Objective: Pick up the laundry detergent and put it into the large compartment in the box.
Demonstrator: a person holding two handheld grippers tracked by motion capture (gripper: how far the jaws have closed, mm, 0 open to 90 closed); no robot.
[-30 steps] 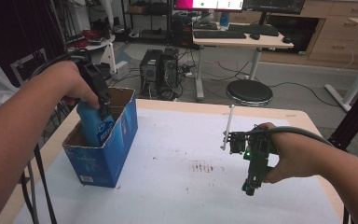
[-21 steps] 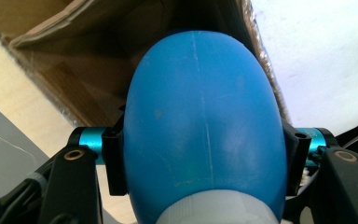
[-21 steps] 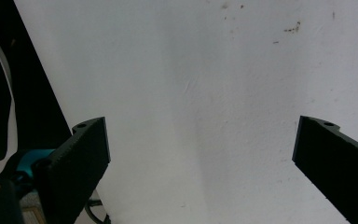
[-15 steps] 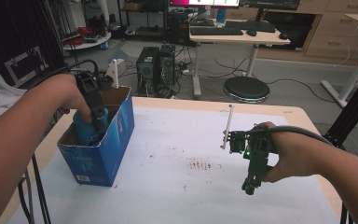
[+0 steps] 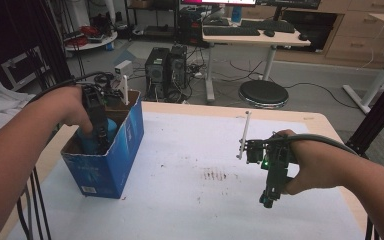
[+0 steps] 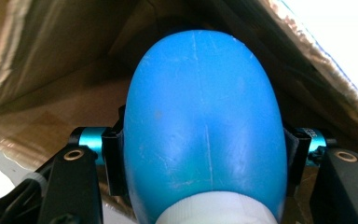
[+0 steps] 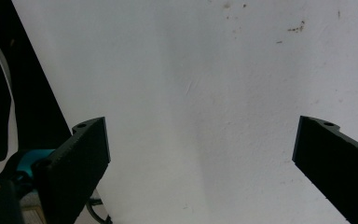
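Tabletop [image 5: 190, 200] fills the lower half of the high view, covered in white with a wooden edge showing along its far and right sides. A patch of small brown specks [image 5: 214, 175] marks the white near the middle. At the left of the frame stands an open blue cardboard box [image 5: 115, 160], its brown inner walls visible in the left gripper view. The left gripper [image 5: 99, 135] reaches down into that box, its jaws pinching a smooth blue bottle [image 6: 200, 126] from both sides — in the left gripper view the bottle's rounded body bulges between the two black jaws, with a white cap [image 6: 216, 212] at the bottom edge of the frame. From above, part of the blue bottle shows inside the box just beside the gripper.

The right gripper [image 5: 272, 192] hangs over the white surface at the lower right of the high view, well apart from the box. In the right gripper view its jaws stand wide apart with nothing between them — plain white surface and a few brown flecks toward the upper right.

Beyond the table's far edge, the room holds a desk [image 5: 255, 35] with keyboards, two computer towers [image 5: 167, 70] on the floor among cables, a round black stool [image 5: 262, 92], and wooden drawers [image 5: 360, 30] at the upper right.
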